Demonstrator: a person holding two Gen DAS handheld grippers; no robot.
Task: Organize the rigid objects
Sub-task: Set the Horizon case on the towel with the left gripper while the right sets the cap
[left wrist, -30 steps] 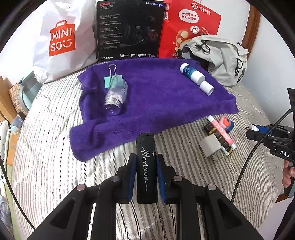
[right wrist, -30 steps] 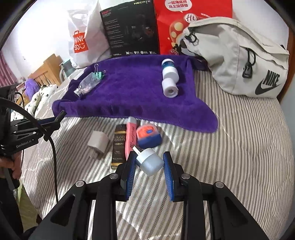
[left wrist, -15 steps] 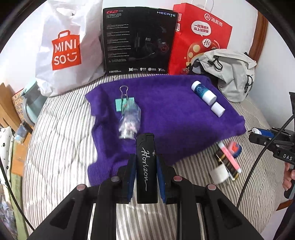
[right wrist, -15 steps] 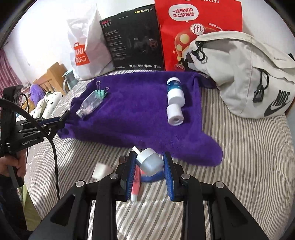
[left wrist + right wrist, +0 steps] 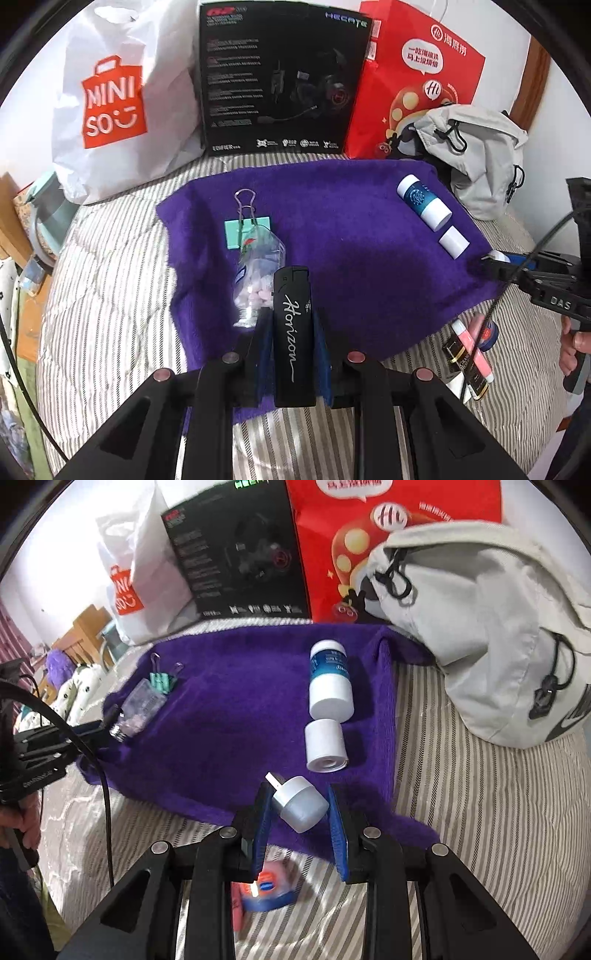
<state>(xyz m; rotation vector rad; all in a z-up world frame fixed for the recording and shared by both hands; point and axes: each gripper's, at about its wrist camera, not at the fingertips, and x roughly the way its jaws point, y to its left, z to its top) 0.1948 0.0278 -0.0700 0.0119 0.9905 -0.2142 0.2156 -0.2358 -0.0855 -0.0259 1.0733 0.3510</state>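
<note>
Now black lighter (image 5: 294, 336) clamped upright in left claw (image 5: 291, 350), above purple towel (image 5: 369, 258)

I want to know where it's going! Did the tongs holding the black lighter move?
Yes. The left tongs with the black lighter moved forward over the purple towel, closer to the clear bottle.

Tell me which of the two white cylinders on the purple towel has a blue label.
The longer white bottle, farther from the right tool. The short white cylinder lying just in front of it is plain white, with no label.
</note>
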